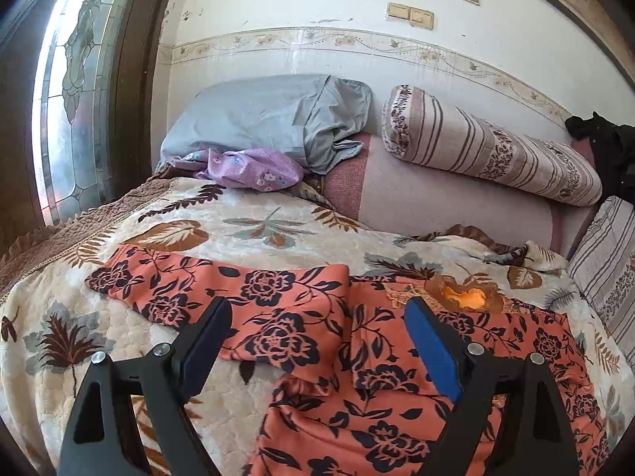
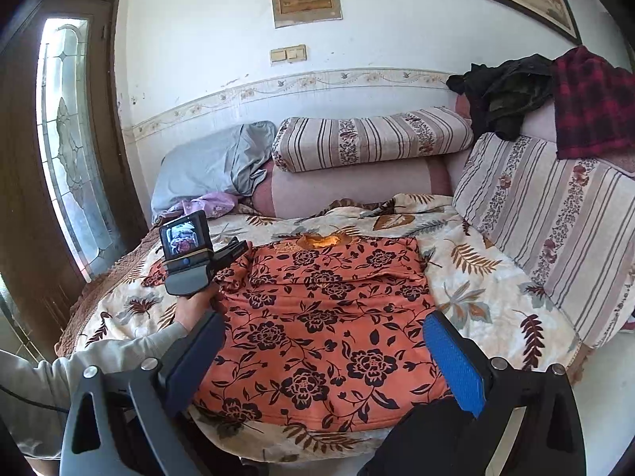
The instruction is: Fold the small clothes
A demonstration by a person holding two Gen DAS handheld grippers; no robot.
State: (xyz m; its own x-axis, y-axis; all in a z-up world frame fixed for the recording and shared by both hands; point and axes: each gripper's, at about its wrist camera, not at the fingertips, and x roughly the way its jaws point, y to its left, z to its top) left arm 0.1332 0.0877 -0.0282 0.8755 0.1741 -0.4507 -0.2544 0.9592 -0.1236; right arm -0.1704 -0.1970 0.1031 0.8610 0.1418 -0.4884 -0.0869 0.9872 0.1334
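An orange garment with dark flowers (image 2: 317, 317) lies flat on the sofa's leaf-patterned blanket (image 2: 476, 297); its neckline faces the backrest. In the left wrist view the garment (image 1: 309, 317) shows a sleeve stretched to the left. My left gripper (image 1: 317, 317) is open and empty, just above the sleeve and left side of the garment. It also shows in the right wrist view (image 2: 234, 254), held in a hand at the garment's left shoulder. My right gripper (image 2: 321, 341) is open and empty, above the garment's near hem.
A grey pillow (image 1: 270, 119) and a lilac cloth (image 1: 254, 170) lie at the back left. Striped cushions (image 2: 373, 135) line the backrest and the right side (image 2: 555, 214). Dark and red plaid clothes (image 2: 555, 95) hang over the corner. A glass door (image 2: 67, 150) is at left.
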